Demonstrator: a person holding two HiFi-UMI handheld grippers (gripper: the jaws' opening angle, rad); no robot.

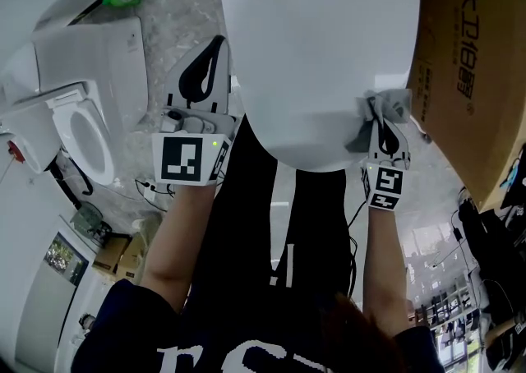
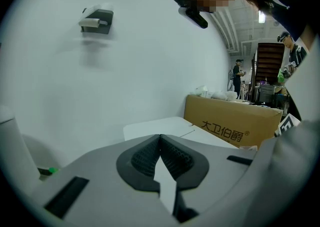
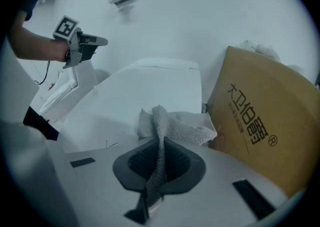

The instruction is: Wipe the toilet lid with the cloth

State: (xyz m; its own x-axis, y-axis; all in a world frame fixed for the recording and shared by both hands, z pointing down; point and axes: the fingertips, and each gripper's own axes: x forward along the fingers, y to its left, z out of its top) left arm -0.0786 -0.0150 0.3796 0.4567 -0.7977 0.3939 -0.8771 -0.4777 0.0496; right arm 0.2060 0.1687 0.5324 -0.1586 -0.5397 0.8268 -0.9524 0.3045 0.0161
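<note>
Cloth (image 1: 385, 112): 1; toilets (image 1: 320, 51): 2.

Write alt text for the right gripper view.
The right hand-held gripper is shut on a grey cloth bunched on the closed white toilet lid. A brown cardboard box stands close on the right; the left hand-held gripper is raised at upper left.

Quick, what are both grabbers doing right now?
Left gripper: closed, nothing in it.
Right gripper: closed on the cloth.
</note>
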